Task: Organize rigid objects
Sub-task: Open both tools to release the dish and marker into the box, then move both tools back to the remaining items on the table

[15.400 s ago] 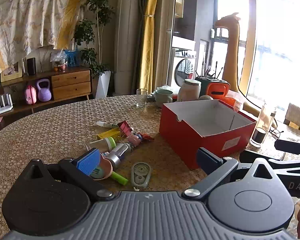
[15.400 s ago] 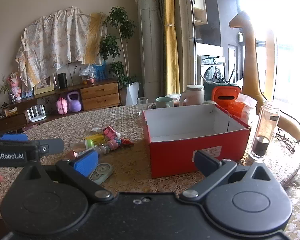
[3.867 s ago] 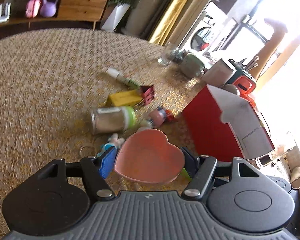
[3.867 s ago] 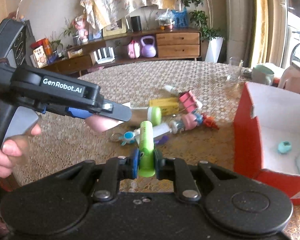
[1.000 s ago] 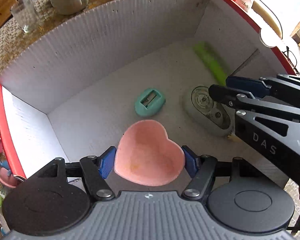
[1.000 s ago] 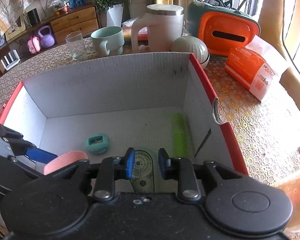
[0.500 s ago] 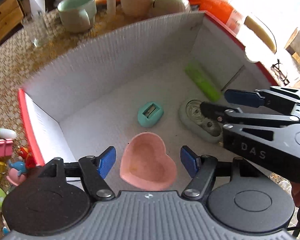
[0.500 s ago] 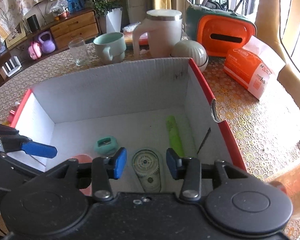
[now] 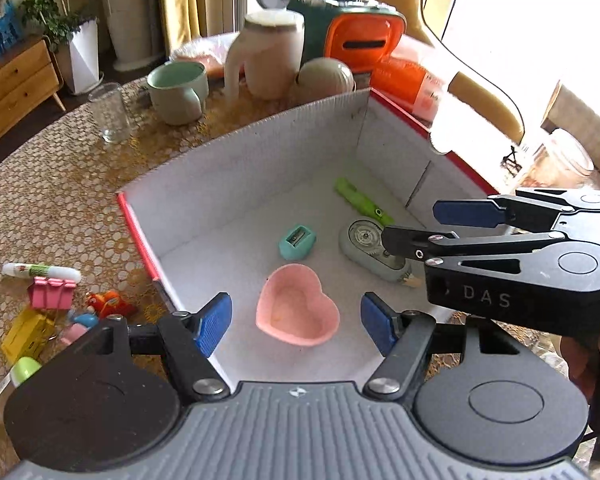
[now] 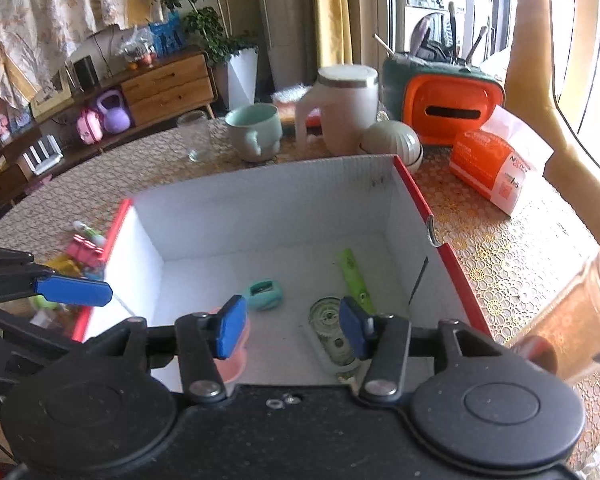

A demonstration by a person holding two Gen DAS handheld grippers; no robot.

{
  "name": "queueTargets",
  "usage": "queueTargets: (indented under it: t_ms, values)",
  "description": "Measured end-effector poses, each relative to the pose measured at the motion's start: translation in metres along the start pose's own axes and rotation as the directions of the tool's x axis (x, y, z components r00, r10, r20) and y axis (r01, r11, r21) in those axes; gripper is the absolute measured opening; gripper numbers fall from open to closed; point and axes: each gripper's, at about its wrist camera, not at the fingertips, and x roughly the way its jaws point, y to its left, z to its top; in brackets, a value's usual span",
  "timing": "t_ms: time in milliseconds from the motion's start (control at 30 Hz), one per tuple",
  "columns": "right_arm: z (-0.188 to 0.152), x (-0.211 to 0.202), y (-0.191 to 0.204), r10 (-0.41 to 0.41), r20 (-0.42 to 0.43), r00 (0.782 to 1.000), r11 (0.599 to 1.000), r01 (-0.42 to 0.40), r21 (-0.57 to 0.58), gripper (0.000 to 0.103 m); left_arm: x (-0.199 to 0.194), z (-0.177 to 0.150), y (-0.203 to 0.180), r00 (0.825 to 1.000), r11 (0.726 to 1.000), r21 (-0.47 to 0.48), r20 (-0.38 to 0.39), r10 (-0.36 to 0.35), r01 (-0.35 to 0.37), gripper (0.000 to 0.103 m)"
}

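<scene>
a lived-in home: wooden sideboard (image 10: 168, 84), potted plant (image 10: 216, 36), washing machine (image 10: 428, 16) behind curtains (image 10: 332, 12)

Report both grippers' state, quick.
Left gripper: open, empty; the pink heart dish lies free on the box floor below it.
Right gripper: open, holding nothing, above the box.

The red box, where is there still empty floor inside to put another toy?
Inside the red box, the floor is bare along the left wall and back wall, behind the teal sharpener. It is crowded on the right, where the green marker and tape dispenser lie, and in front, where the pink heart dish sits.
</scene>
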Motion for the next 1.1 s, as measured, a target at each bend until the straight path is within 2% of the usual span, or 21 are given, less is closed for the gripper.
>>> queueTargets:
  t_ms: [500, 567, 767, 1100]
  values:
    - [-0.020, -0.058, 0.050, 0.058, 0.090, 0.994, 0.997, -0.054, -0.054, 0.066, -0.073, -0.045, 0.033, 0.992, 0.999, -0.030, 0.124, -0.015, 0.019, 0.071]
    - [-0.023, -0.065, 0.059, 0.070, 0.107, 0.992, 0.996, -0.063, -0.065, 0.071, -0.081, -0.052, 0.039, 0.990, 0.999, -0.040, 0.142, -0.011, 0.017, 0.071]
    - [-0.033, -0.080, 0.079, 0.117, 0.152, 0.981, 0.991, -0.106, -0.075, 0.084, -0.110, -0.076, 0.058, 0.976, 0.998, -0.060, 0.216, 0.022, -0.009, 0.079]
    - [-0.050, -0.090, 0.118, 0.198, 0.205, 0.959, 0.976, -0.173, -0.135, 0.101, -0.136, -0.115, 0.094, 0.956, 0.991, -0.118, 0.277, 0.092, -0.061, 0.082]
